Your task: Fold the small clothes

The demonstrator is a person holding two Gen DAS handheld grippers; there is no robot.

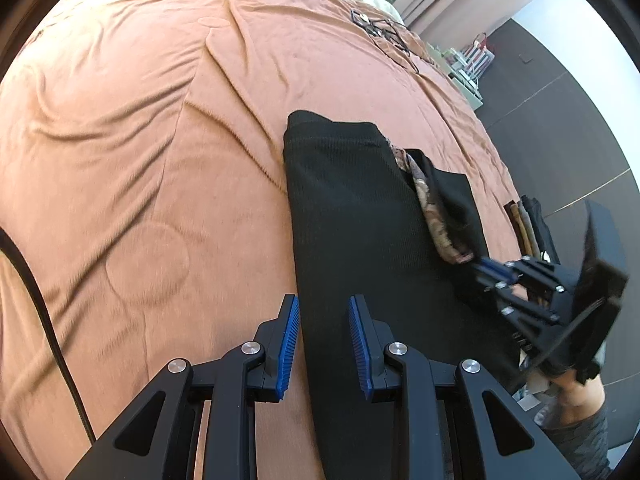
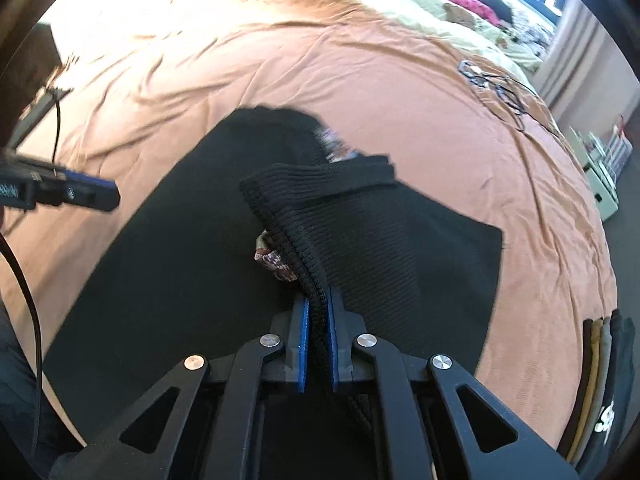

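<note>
Left to right across the bed:

1. Bedspread [image 1: 140,128]: orange, creased, covering the bed. A black cable [image 1: 44,312] crosses its left edge.

2. Left tongs [image 1: 323,342]: released. The blue pads stand apart with nothing clamped; they straddle the near left edge of the garment without pressing on it.

3. Black knit garment [image 1: 348,216]: the task item. It lies flat on the bedspread near the front edge of the bed, partly folded. A patterned lining [image 1: 434,216] shows along the inner edge of the fold.

4. Right tongs [image 2: 318,344]: clenched on the ribbed edge [image 2: 296,248] of the garment. The edge is lifted clear of the flat layer, and the panel hangs from the pads.

5. Stack of folded clothes [image 2: 604,376]: at the right edge of the bed, well apart from the garment.

Risks from this state (judgement):

- Only a narrow strip of ribbing sits between the right pads. A quick pull across could draw the knit out of the grip and drop the panel short of the fold line.
- The lower layer is not pinned. Dragging the lifted panel could shift the whole garment over the slippery bedspread and skew the fold.
- The loose lining could bunch inside the fold and leave a lump.
- The cable could snag the left tongs during travel.
</note>
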